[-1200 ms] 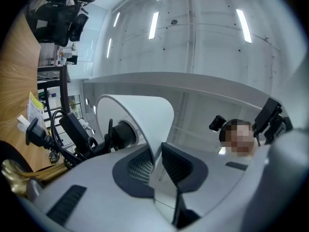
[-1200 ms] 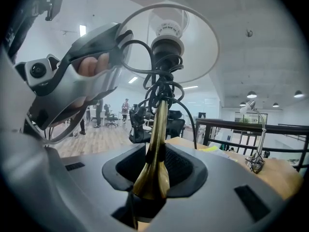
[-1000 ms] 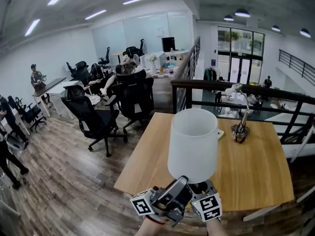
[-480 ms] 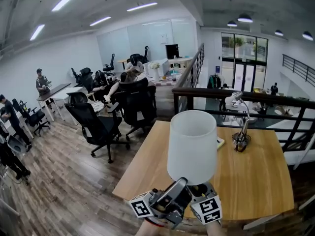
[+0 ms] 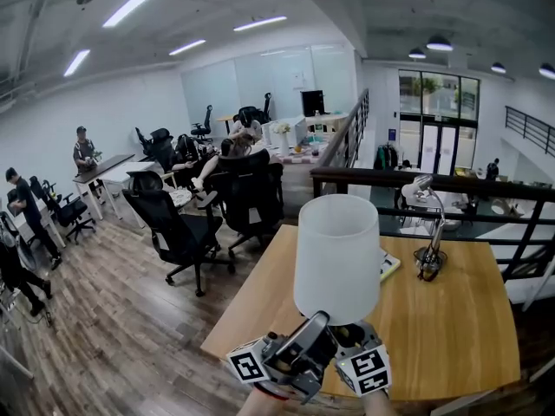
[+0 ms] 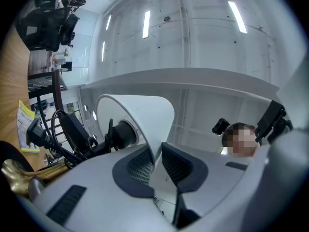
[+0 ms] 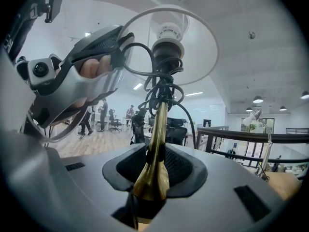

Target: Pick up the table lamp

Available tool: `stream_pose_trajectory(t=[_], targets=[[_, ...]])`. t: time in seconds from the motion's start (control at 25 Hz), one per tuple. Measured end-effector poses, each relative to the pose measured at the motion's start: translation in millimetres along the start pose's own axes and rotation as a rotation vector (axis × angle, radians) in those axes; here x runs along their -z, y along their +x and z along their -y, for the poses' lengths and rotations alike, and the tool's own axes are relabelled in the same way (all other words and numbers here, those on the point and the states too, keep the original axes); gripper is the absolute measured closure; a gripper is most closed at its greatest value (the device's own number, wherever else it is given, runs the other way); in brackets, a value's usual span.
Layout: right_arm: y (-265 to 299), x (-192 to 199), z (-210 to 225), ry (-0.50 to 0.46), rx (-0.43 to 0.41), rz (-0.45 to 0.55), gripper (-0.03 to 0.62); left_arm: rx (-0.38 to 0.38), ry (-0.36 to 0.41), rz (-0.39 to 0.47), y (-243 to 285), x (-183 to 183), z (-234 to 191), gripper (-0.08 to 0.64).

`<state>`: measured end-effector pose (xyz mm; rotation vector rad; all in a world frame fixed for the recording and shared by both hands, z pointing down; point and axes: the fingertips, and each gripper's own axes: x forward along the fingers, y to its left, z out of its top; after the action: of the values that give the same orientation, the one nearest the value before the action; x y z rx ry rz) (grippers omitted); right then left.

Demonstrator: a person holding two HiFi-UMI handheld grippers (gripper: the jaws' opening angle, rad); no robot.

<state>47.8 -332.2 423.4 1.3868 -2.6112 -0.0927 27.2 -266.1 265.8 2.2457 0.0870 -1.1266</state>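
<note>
Over the table [image 5: 451, 315] the lamp [image 5: 336, 254] is held up by both grippers, its white shade [image 6: 140, 112], with the bulb [image 7: 169, 29] inside, pinched at the rim by the left gripper [image 6: 155, 161], its brass stem [image 7: 157, 129] clamped in the right gripper [image 7: 155, 170].

Matt white lampshade [image 5: 336, 254], glossy brass stem [image 7: 155, 144], smooth wooden table [image 5: 442, 319].

Open office, wood-plank floor [image 5: 104, 319], black swivel chairs [image 5: 182, 232], white wall [image 5: 113, 102], ceiling strip lights [image 5: 137, 0], black railing [image 5: 451, 183], tall windows [image 5: 436, 111]
</note>
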Motion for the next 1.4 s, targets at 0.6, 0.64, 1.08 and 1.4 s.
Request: stream_pose_trajectory(t=[0.6, 0.64, 1.08, 1.4], targets=[[11, -1, 11, -0.008, -0.029, 0.008, 0.465, 0.008, 0.041, 0.008, 8, -4, -10, 0.506], [10, -2, 11, -0.010, -0.031, 0.009, 0.465, 0.001, 0.044, 0.008, 9, -3, -11, 0.506], [2, -3, 14, -0.033, -0.071, 0.030, 0.471, -0.009, 0.039, 0.062, 8, 7, -12, 0.508], [-4, 1, 17, -0.012, -0.085, 0.045, 0.477, -0.015, 0.048, 0.062, 7, 19, -12, 0.508]])
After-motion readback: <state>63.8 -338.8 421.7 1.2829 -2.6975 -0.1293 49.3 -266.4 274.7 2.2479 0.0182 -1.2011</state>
